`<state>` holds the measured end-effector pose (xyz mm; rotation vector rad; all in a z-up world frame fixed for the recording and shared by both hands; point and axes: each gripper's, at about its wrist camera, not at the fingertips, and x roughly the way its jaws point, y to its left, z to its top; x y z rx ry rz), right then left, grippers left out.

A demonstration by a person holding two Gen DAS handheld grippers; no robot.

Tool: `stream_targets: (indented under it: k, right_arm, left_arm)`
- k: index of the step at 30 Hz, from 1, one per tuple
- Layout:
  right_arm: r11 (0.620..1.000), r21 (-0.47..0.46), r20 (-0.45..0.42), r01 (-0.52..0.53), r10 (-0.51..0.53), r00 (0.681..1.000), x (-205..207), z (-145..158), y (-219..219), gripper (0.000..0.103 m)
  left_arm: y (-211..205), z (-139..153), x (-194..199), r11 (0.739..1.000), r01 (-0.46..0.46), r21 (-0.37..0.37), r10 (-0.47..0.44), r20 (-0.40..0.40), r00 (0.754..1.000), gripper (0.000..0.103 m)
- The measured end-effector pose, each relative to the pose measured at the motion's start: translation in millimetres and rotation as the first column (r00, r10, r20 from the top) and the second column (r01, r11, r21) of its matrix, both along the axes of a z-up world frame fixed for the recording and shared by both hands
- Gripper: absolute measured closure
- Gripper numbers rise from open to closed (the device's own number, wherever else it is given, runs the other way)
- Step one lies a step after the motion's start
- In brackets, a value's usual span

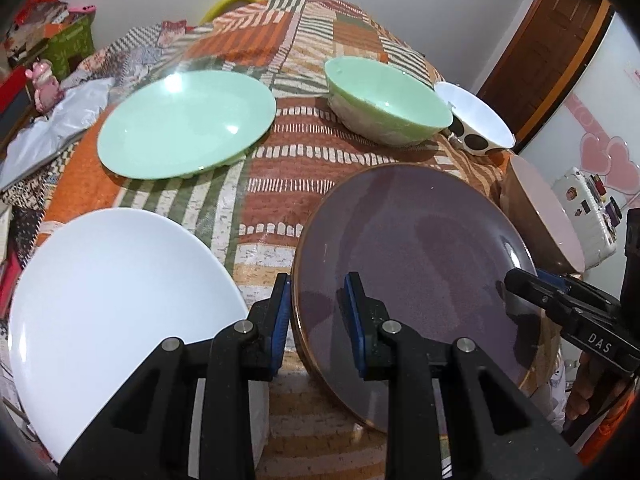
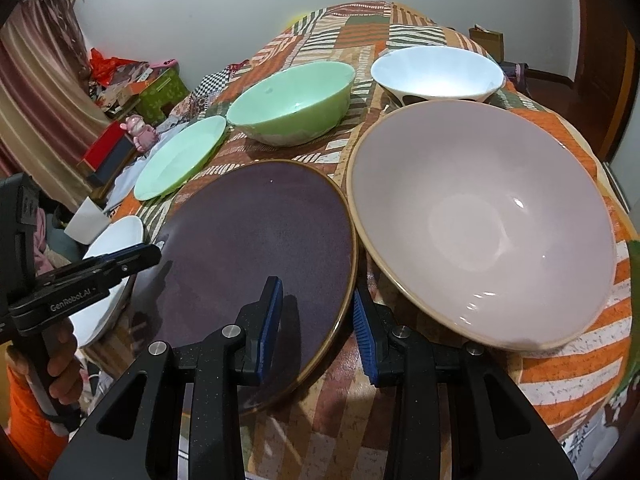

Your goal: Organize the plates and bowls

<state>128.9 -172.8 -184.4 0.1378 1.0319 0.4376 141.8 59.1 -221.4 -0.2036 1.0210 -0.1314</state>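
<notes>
Both grippers, left gripper [image 1: 316, 304] and right gripper [image 2: 318, 312], clamp narrow jaws on opposite rims of the purple plate [image 1: 412, 248] at lower center, white plate [image 1: 116, 280] lying just left.

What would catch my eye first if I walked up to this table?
Probably the dark purple plate at the near edge, pinched on opposite rims by two handheld black grippers, the left gripper and the right gripper. Right beside it sits a big pale pink bowl, all on a loud orange-and-green patchwork tablecloth.
</notes>
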Motion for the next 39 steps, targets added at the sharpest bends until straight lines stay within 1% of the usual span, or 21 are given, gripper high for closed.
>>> stream_targets:
  k: [3,8,13,15,20,21,25,27,29,30,35,39]
  right_arm:
    - [1.000,0.007,0.000,0.003,-0.003,1.000,-2.0,3.1,-2.0,0.069]
    - [1.000,0.014,0.024,0.005,-0.006,1.000,-8.2,13.7,-5.4,0.069]
    - [1.000,0.022,0.065,-0.014,0.013,0.998,-14.7,29.1,-2.0,0.069]
    - [0.999,0.025,0.081,-0.027,0.025,0.996,-16.4,34.7,2.0,0.069]
    - [0.997,0.032,0.121,-0.065,0.061,0.991,-19.4,49.0,14.8,0.069]
    - [0.997,0.033,0.129,-0.074,0.070,0.989,-20.1,52.1,18.4,0.068]
    - [0.994,0.034,0.166,-0.106,0.099,0.981,-24.4,63.3,33.4,0.058]
    - [0.991,0.032,0.181,-0.126,0.119,0.976,-25.9,68.2,42.3,0.057]
    - [0.988,0.030,0.194,-0.152,0.143,0.971,-26.7,72.5,53.2,0.054]
    - [0.986,0.031,0.197,-0.162,0.153,0.968,-27.4,73.8,57.5,0.051]
    - [0.974,0.034,0.212,-0.222,0.210,0.954,-28.3,76.3,85.4,0.050]
    - [0.963,0.026,0.201,-0.269,0.258,0.945,-27.0,70.6,109.5,0.050]
  left_arm:
    - [0.5,5.5,-3.9,1.000,-0.009,0.015,0.009,0.007,1.000,0.077]
    - [2.2,17.1,-14.3,0.999,-0.020,0.027,0.019,0.036,0.999,0.077]
    - [6.2,37.4,-29.2,0.999,-0.040,0.036,0.037,0.090,0.995,0.067]
    - [9.8,47.0,-36.7,0.998,-0.054,0.044,0.049,0.117,0.992,0.058]
    - [19.2,68.4,-55.2,0.994,-0.088,0.070,0.074,0.186,0.980,0.046]
    - [20.5,71.1,-57.8,0.993,-0.093,0.072,0.077,0.194,0.978,0.043]
    - [32.1,81.7,-69.4,0.989,-0.123,0.078,0.103,0.222,0.970,0.039]
    - [39.3,85.7,-74.5,0.987,-0.139,0.079,0.118,0.232,0.966,0.035]
    - [47.8,88.9,-80.6,0.983,-0.160,0.085,0.135,0.244,0.960,0.034]
    - [51.1,89.8,-83.0,0.981,-0.170,0.092,0.143,0.247,0.959,0.034]
    - [73.0,91.1,-98.7,0.968,-0.226,0.107,0.193,0.258,0.947,0.033]
    - [88.7,88.3,-107.9,0.959,-0.255,0.126,0.217,0.253,0.943,0.033]
